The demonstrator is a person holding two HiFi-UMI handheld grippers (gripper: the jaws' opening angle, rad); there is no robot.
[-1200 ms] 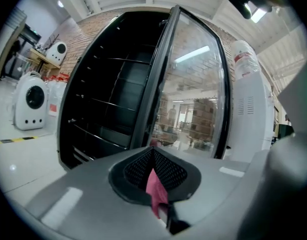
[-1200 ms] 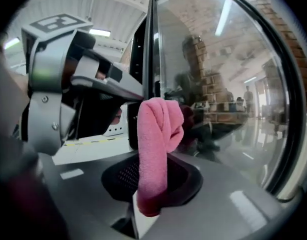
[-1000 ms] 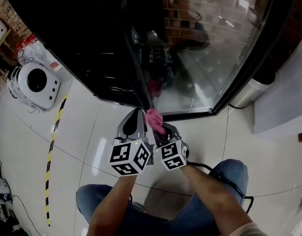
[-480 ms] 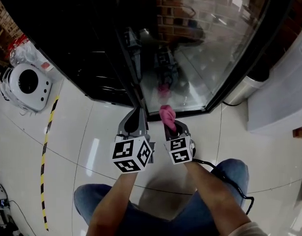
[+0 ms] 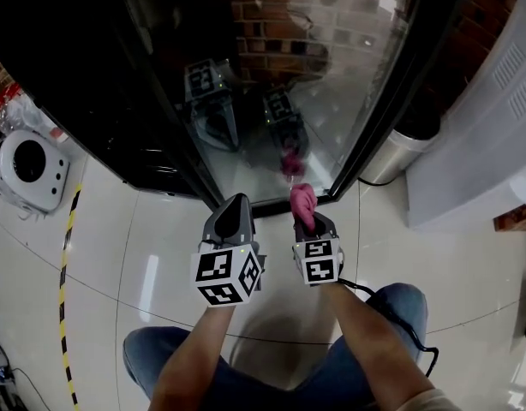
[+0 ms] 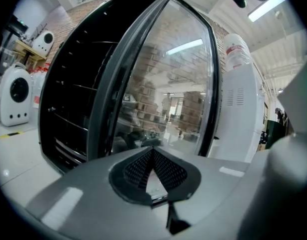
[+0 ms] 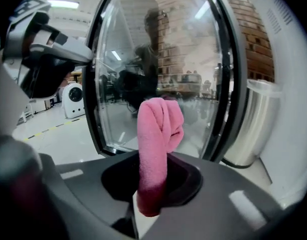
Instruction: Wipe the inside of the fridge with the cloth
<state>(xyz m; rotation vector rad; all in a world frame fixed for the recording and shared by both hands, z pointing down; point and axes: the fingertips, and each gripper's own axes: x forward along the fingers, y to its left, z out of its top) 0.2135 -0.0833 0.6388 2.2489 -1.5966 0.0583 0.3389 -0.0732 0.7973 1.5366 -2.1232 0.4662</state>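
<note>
Filling the upper half of the head view, the fridge (image 5: 152,101) stands with its dark inside and wire shelves exposed on the left. Its glass door (image 5: 331,75) is swung out, so the opening faces the person, which suits wiping. The pale glossy floor (image 5: 160,255) runs under everything. A striped tape line (image 5: 66,255) crosses it at the far left, near a round white machine (image 5: 27,165).

To the right of the door stands a tall white cabinet (image 5: 486,135), with a steel bin (image 5: 391,157) between it and the door frame.

Both tools are held low, side by side, just in front of the door's bottom edge and outside the fridge. The left gripper (image 5: 236,202) has its jaws pressed together at the tips with nothing between them. It looks idle, likely kept free to steady the door or simply out of the way. It points at the door's edge and the shelves beside it.

The right gripper (image 5: 305,223) is clenched on the pink cloth (image 5: 302,200). The cloth is bunched into a roll that sticks up beyond the jaw tips and folds over at its top. Held like that, the soft end would meet a surface first, not the hard jaws. It faces the outer glass, so my guess is that wiping inside has not begun, and the cloth must go left, round the door, to the shelves.
</note>
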